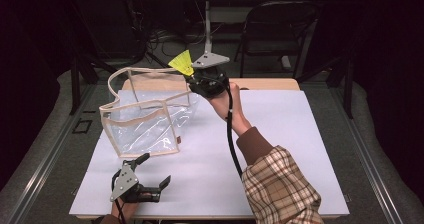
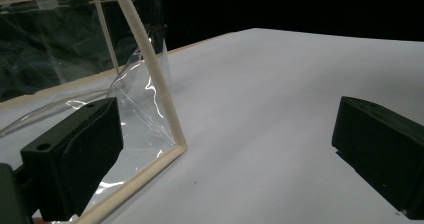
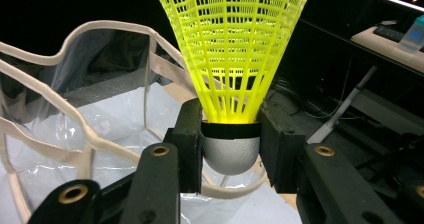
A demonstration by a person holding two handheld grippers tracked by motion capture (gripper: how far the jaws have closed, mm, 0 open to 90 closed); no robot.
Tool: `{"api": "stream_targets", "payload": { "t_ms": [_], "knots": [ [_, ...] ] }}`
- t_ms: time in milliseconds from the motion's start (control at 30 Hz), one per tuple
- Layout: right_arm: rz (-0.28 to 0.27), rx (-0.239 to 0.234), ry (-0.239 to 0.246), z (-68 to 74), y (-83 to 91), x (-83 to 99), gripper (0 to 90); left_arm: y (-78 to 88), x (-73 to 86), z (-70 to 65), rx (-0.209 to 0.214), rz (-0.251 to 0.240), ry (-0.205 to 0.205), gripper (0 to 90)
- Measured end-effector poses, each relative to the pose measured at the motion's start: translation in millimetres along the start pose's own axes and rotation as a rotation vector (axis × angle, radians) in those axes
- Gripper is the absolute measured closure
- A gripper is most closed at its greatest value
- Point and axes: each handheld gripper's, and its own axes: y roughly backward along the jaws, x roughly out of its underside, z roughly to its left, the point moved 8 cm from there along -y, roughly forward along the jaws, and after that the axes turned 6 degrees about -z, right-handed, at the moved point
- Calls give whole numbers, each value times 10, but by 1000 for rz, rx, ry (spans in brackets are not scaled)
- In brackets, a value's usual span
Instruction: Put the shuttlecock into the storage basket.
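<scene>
White board (image 1: 280,149) is covering most of the table, dark floor and cables lying beyond its far edge, a folding chair (image 1: 272,26) standing well back. We are seeing a clear bag (image 1: 145,119) with cream trim sitting on the board's left-far quarter, mouth open upward, its cream handle (image 1: 135,71) arching over the far edge. We are holding the right gripper (image 1: 192,81) raised just beside the bag's far-right corner, jaws pinching a yellow shuttlecock (image 1: 181,63); in the right gripper view the jaws are clamping its white cork base (image 3: 231,154) from both sides, the yellow skirt (image 3: 232,44) flaring up and away, the bag's open rim (image 3: 75,124) lying below and to the left. The right hand (image 1: 227,106) and plaid sleeve (image 1: 280,184) are crossing the board's middle diagonally. The left gripper (image 1: 152,171) is sitting low near the near edge, jaws spread wide with nothing between them; in the left gripper view the bag's near bottom corner (image 2: 177,146) is lying just beside the left jaw, whether touching it we cannot tell, bare board stretching between the jaws. Right half of the board is lying open, plenty of room there; near-left strip between bag and gripper is tight.
</scene>
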Motion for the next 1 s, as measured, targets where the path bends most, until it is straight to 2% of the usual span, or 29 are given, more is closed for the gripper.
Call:
{"api": "stream_targets", "payload": {
  "t_ms": [400,1000],
  "knots": [
    [10,-28,6,82,-95,-34,649,7,-4,-1,1,-1,-4,0],
    [37,-42,-10,65,-186,-7,649,6,-2,-3,0,1,-4,0]
  ]
}}
